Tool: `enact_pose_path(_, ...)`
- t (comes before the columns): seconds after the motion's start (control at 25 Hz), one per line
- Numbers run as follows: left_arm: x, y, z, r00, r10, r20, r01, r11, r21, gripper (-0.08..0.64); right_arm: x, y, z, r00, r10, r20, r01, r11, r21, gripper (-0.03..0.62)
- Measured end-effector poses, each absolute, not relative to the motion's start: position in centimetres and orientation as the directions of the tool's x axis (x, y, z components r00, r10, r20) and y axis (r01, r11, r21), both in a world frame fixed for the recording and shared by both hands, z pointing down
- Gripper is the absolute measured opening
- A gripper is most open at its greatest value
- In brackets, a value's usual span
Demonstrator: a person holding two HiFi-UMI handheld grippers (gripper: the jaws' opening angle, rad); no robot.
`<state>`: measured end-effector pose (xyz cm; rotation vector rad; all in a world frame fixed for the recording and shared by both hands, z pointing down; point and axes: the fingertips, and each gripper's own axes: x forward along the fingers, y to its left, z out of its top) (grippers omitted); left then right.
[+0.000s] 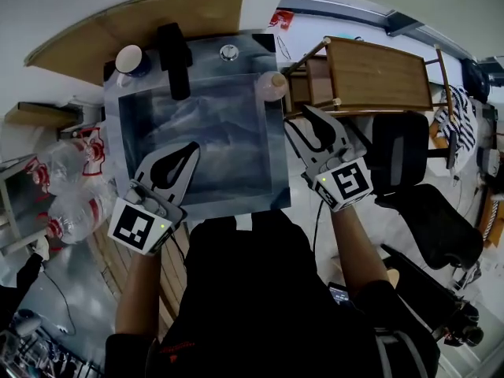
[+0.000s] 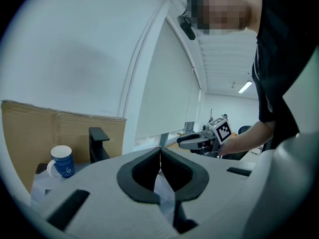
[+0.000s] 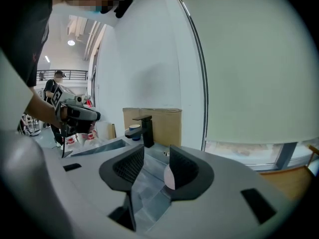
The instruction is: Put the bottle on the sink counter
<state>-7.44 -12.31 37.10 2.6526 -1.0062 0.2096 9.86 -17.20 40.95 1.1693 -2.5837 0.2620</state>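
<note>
Bottle (image 1: 273,85) on sink counter (image 1: 201,50), seemingly placed; right gripper (image 3: 155,152) jaws apart, empty; left gripper (image 2: 160,152) jaws together; next, withdraw clear

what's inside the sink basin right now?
Only bare steel shows inside the sink basin. The left gripper covers its near-left corner, so anything there is hidden.

Open-plan office or lab floor with a mock washstand; steel sink (image 1: 276,164) and black faucet (image 1: 173,57) backed by bare cardboard sheet (image 1: 157,14); black office chair (image 1: 425,219) near; roller blind (image 3: 249,59) over tall window; strip light (image 2: 244,87) on slatted ceiling; railed mezzanine (image 3: 75,74) behind.
</note>
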Motion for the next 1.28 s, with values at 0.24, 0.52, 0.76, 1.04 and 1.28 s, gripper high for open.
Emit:
enact_pose_path(0.24, -7.9, -10.4, 34.8, 0.762, -0.616, 0.202, -0.647, -0.740, 0.185, 0.017, 7.9, -14.6, 38.2, -0.647, -0.698, 0.308, -0.742, 0.669, -0.043, 0.129)
enact_pose_path(0.52, -8.6, -8.8, 32.1, 0.772, -0.624, 0.119, -0.636, -0.755, 0.159, 0.017, 5.3, -12.3, 36.1, -0.674, -0.682, 0.283, -0.717, 0.696, -0.031, 0.083)
enact_pose_path(0.76, -9.2, -7.8, 31.0, 0.774, -0.625, 0.104, -0.633, -0.765, 0.116, 0.017, 4.4, -10.7, 34.6, -0.677, -0.692, 0.250, -0.722, 0.691, -0.042, 0.050)
enact_pose_path(1.04, -9.1, -7.2, 29.7, 0.778, -0.621, 0.092, -0.628, -0.773, 0.090, 0.017, 3.9, -9.5, 33.3, -0.685, -0.690, 0.234, -0.714, 0.699, -0.031, 0.022)
enact_pose_path(1.28, -8.9, -7.0, 29.2, 0.780, -0.619, 0.090, -0.625, -0.776, 0.080, 0.017, 3.6, -9.1, 32.8, -0.692, -0.684, 0.230, -0.707, 0.707, -0.027, 0.008)
